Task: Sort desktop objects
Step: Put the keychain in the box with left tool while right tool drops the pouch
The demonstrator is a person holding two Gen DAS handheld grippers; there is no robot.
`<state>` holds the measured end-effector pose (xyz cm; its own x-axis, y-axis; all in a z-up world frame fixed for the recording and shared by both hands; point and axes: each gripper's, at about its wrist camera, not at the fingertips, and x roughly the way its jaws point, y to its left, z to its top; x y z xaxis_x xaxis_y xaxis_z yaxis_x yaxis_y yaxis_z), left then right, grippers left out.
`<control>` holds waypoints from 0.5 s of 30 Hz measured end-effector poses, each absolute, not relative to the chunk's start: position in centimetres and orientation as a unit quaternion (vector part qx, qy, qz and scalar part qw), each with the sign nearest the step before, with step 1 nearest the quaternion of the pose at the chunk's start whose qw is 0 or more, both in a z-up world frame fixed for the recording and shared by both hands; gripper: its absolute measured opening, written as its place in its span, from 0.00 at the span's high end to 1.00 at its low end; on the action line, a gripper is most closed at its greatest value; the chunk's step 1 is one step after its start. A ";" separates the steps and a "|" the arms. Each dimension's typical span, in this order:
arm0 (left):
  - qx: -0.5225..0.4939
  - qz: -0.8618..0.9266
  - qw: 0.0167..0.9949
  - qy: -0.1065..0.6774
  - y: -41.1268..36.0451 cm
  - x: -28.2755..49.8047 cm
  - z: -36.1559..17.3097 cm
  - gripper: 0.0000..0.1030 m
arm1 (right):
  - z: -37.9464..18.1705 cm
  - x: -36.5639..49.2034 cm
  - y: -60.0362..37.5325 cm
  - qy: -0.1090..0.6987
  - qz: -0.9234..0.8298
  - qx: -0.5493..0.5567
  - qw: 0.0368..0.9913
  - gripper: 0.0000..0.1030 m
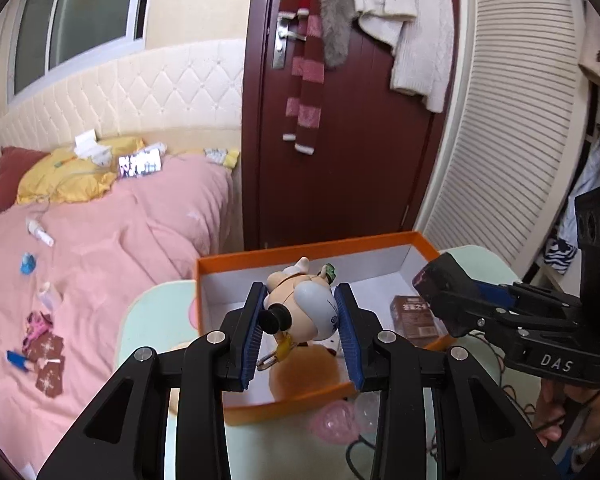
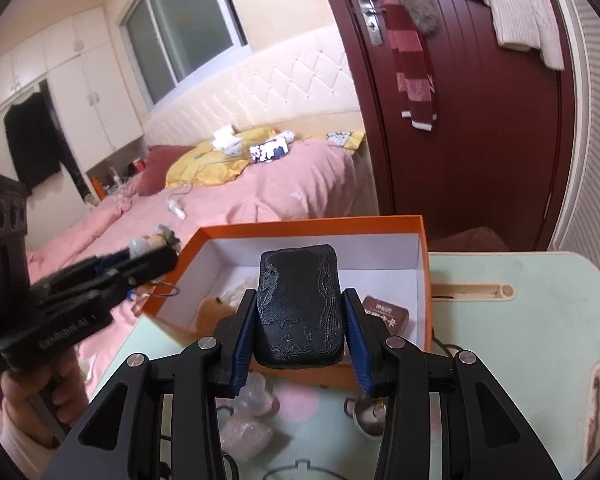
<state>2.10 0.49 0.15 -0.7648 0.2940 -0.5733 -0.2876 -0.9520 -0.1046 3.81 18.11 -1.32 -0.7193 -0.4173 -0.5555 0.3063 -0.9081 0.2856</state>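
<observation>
The right hand-held gripper point(image 2: 300, 322) clamped a black textured block point(image 2: 299, 312) above the orange box point(image 2: 427, 280) on the counter point(image 2: 520, 320). The left hand-held gripper point(image 2: 156, 258) held a small figure point(image 2: 152, 242) beside the box.

Surface: pale green table point(image 2: 500, 320), slot near its far edge | On it: orange box point(image 2: 426, 264), white inside, at the far edge | clear plastic wrappers point(image 2: 248, 432) just beside the box's near wall | black cable point(image 1: 500, 360) along the right edge | Beyond the left edge: pink bed point(image 1: 100, 260).
</observation>
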 end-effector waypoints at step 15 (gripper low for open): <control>-0.353 0.923 0.151 -0.018 0.5 0.2 -3.1 0.64 | -3.0 1.4 17.3 -0.077 -0.916 0.342 0.193 0.61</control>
<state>0.20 0.48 -3.09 -0.7054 0.2924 -0.6457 -0.2670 -0.9535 -0.1401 1.39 17.30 -2.96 -0.6912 -0.4071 -0.5971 0.3014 -0.9133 0.2739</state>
